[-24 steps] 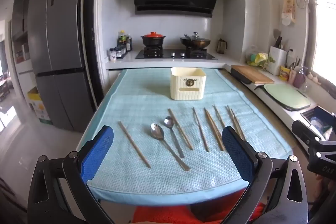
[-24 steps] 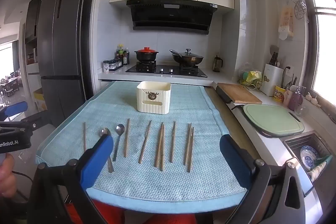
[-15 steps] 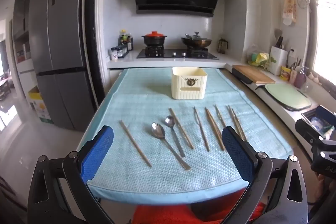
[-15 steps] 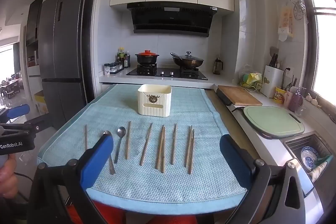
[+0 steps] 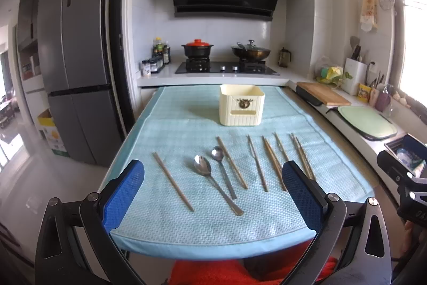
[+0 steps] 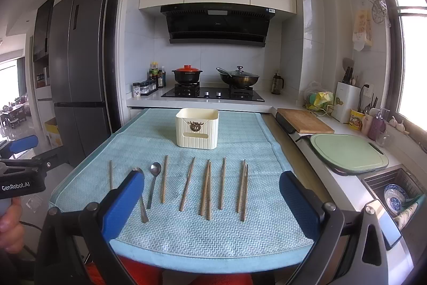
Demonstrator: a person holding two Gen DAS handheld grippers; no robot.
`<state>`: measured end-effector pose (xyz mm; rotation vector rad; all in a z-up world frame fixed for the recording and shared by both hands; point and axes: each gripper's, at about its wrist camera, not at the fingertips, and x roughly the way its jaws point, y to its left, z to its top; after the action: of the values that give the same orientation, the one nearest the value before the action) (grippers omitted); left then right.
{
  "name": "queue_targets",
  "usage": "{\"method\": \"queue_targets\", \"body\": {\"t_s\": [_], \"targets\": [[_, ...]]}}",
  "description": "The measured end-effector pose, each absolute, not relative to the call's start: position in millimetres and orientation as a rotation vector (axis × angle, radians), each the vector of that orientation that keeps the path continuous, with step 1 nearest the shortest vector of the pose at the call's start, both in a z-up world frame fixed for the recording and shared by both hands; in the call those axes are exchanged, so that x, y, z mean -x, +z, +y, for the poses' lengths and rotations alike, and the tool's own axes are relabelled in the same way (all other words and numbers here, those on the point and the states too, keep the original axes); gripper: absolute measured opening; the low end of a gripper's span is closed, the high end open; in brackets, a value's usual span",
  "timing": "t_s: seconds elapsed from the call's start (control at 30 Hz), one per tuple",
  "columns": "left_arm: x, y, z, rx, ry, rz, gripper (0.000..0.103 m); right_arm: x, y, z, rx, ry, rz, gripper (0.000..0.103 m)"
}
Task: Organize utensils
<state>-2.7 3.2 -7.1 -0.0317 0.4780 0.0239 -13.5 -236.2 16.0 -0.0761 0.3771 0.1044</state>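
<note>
A cream utensil holder [image 5: 242, 104] [image 6: 197, 128] stands upright at the far middle of the light blue mat [image 5: 173, 124] [image 6: 240, 130]. Two metal spoons [image 5: 205, 170] [image 6: 154, 172] and several wooden chopsticks [image 5: 267, 162] [image 6: 206, 188] lie in a row across the near mat. My left gripper [image 5: 213, 194] is open and empty, hovering over the mat's near edge. My right gripper [image 6: 212, 202] is open and empty, also at the near edge. Each gripper shows at the side of the other's view.
Behind the mat is a stove with a red-lidded pot [image 5: 197, 48] and a wok [image 5: 250, 51]. To the right run a wooden board [image 6: 304, 120], a green cutting board [image 6: 347, 151] and a sink with dishes [image 6: 395, 194]. A fridge [image 5: 74, 58] stands left.
Both views have shifted slightly; the grippers stay open and empty over the near edge. The utensils have not moved.
</note>
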Motion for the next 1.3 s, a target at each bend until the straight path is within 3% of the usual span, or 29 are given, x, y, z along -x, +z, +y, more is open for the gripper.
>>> {"method": "queue_targets", "body": {"t_s": [1.3], "targets": [[0.5, -6.7, -0.1, 0.021, 0.022, 0.487, 0.103, 13.6, 15.3, -238.3, 0.060, 0.102, 0.369, 0.103]]}}
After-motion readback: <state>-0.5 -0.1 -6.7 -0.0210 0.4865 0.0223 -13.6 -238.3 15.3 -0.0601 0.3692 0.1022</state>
